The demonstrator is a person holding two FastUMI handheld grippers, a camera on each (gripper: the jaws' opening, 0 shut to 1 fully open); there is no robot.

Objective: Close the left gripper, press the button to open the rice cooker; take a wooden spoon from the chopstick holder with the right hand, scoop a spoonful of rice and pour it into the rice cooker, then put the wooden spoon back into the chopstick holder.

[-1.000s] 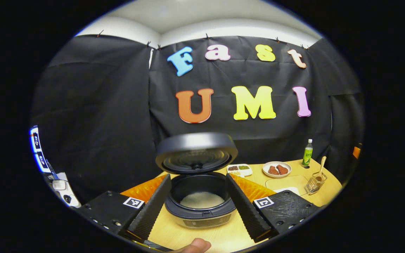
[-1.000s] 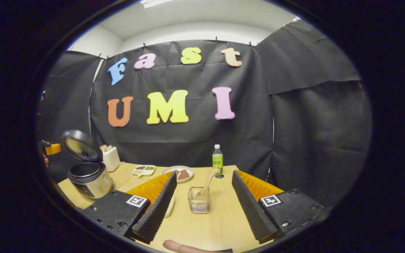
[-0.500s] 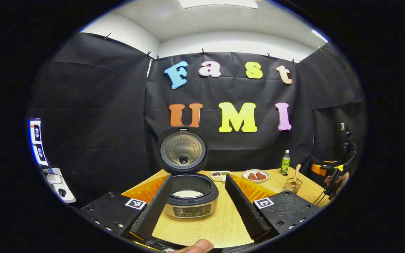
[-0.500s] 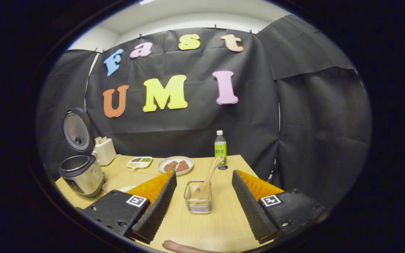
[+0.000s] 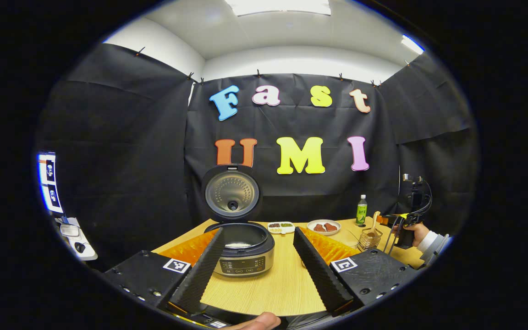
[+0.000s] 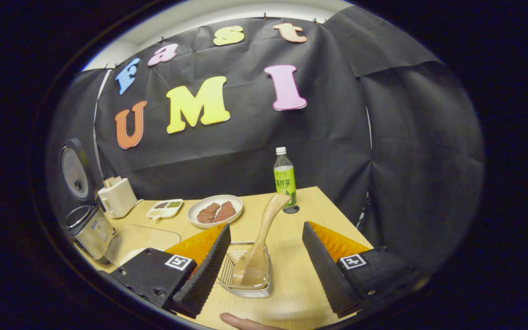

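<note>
The rice cooker (image 5: 242, 251) stands open on the wooden table, its lid (image 5: 232, 194) tilted up and white rice showing in the pot. My left gripper (image 5: 258, 230) is open, pulled back from the cooker, with nothing between its fingers. In the right gripper view the wire chopstick holder (image 6: 245, 274) sits close in front, and the wooden spoon (image 6: 264, 229) leans up out of it. My right gripper (image 6: 266, 225) is open; the spoon handle rises between its fingers, touching neither. The cooker (image 6: 87, 229) stands at the far left there.
A clear container (image 6: 140, 238) with rice lies left of the holder. Behind are a plate of meat (image 6: 215, 210), a small divided dish (image 6: 165, 208), a cream box (image 6: 117, 197) and a green bottle (image 6: 284, 176). The table edge (image 6: 337, 206) runs close on the right.
The cooker lid has swung fully up while my left gripper drew back from the cooker. My right gripper has moved forward and down, closer to the holder and spoon.
</note>
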